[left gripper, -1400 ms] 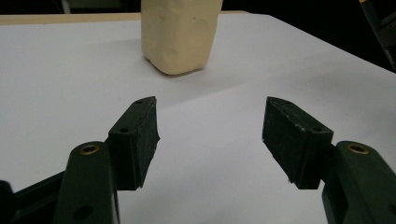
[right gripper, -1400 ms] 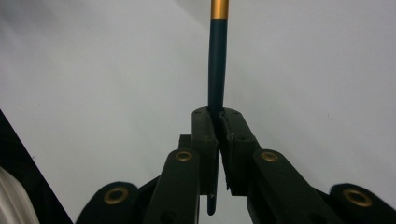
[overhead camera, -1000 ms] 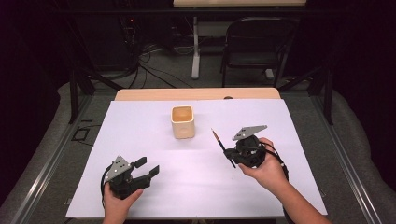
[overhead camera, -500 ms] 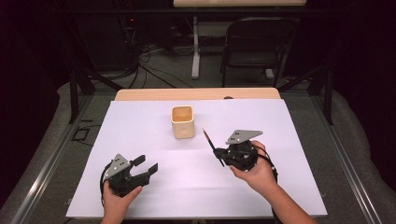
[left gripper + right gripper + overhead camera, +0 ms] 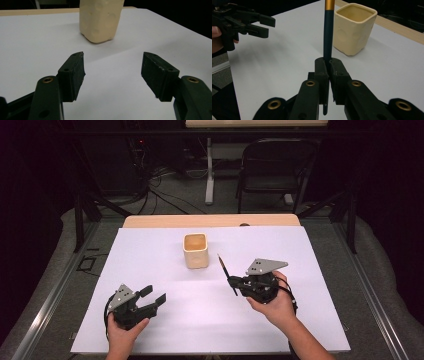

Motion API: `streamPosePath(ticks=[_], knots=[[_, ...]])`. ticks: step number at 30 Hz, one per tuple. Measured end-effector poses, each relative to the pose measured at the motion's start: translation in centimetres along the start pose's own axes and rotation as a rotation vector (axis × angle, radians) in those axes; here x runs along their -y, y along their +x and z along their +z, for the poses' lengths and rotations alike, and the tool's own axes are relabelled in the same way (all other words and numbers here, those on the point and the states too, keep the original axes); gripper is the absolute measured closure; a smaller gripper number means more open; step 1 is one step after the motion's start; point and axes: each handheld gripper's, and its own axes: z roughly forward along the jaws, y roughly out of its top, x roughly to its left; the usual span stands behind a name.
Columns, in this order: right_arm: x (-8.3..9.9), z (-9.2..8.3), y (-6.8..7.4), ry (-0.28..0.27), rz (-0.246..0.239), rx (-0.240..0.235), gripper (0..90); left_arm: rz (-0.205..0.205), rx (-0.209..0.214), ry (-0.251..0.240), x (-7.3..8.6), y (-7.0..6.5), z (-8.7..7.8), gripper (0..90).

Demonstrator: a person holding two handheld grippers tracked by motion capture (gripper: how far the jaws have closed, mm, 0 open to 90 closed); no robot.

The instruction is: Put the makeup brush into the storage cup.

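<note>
A person's right gripper (image 5: pixel 234 284) clamps a slim dark pen (image 5: pixel 226 272) between its matte black jaws, which press flat on the shaft; in the right gripper view the pen (image 5: pixel 327 35) rises straight from the jaws, smooth and round, with an orange-gold band near its top. It is held above the white sheet (image 5: pixel 165 255) covering the table, just right of a cream cup (image 5: pixel 195 250), apart from it. The cup (image 5: pixel 353 27) is squarish with rounded corners, a thick rim and a slightly dimpled, glazed-looking wall, standing upright and open near the sheet's far middle. The left gripper (image 5: pixel 153 296) rests low at the near left, its blocky rubber-like jaws spread wide with nothing between them, pointing towards the cup (image 5: pixel 100 18).
</note>
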Motion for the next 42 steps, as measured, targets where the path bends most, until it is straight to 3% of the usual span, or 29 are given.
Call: streamPosePath(ticks=[8,10,14,21,28,32,37,42], knots=[[0.8,0.7,1.1,-0.009,0.001,-0.018,84.7,0.003,-0.003,-0.021,-0.1,0.0,-1.2,35.3],[1.1,1.1,1.2,-0.024,0.035,-0.033,84.7,0.005,-0.001,-0.025,-0.2,0.0,-1.4,35.4],[1.5,1.8,1.3,-0.042,0.052,-0.039,84.7,0.001,0.003,-0.030,-0.3,0.0,-1.7,35.6],[1.0,2.4,1.5,-0.076,0.060,-0.061,84.7,-0.001,0.015,-0.048,-0.7,-0.3,-1.9,35.7],[0.5,3.0,2.2,-0.089,0.044,-0.071,84.7,0.005,0.009,-0.038,-1.0,-0.6,-2.0,35.7],[0.5,3.2,2.2,-0.105,0.053,-0.067,84.7,-0.005,-0.001,-0.048,-1.4,-0.8,-2.1,35.7],[0.7,3.3,2.3,-0.116,0.058,-0.064,84.7,-0.011,-0.001,-0.020,-1.6,-0.7,-1.9,35.0],[1.2,3.6,2.2,-0.117,0.065,-0.057,84.7,0.001,0.000,-0.015,-1.9,-0.9,-1.6,35.2]])
